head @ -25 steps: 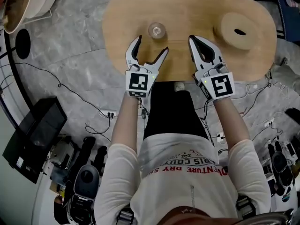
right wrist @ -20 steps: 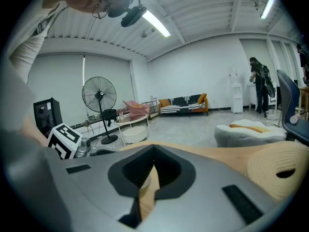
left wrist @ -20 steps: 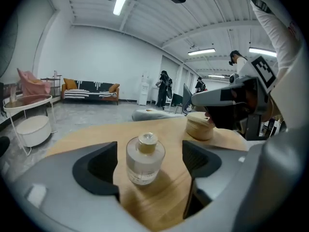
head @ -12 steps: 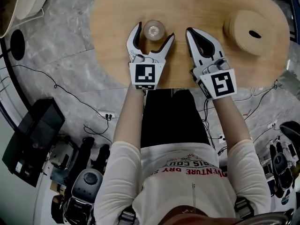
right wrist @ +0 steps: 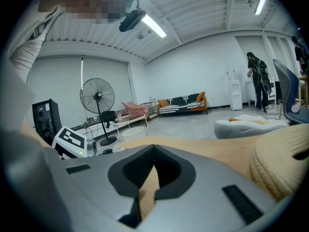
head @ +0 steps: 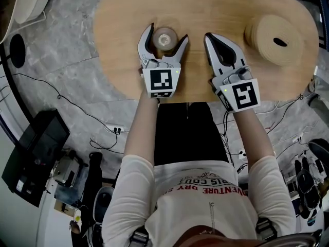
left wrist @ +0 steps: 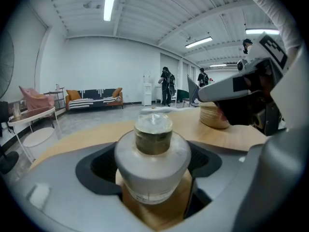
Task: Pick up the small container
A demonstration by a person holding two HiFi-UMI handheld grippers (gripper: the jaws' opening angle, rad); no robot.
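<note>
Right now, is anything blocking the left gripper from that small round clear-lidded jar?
Nothing visible does. The small round clear-lidded jar already stands between the open jaws of the left gripper on the pale wooden table. The woven straw coil lies well off to its right.

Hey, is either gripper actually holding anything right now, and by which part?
Nothing is gripped yet. The left gripper has its open jaws either side of the small container, which stands on the table. The right gripper is shut and empty.

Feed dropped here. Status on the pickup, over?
Left claw open, straddling small container, not clamped. Container upright on table. Right claw shut, empty. Nothing in the way.
</note>
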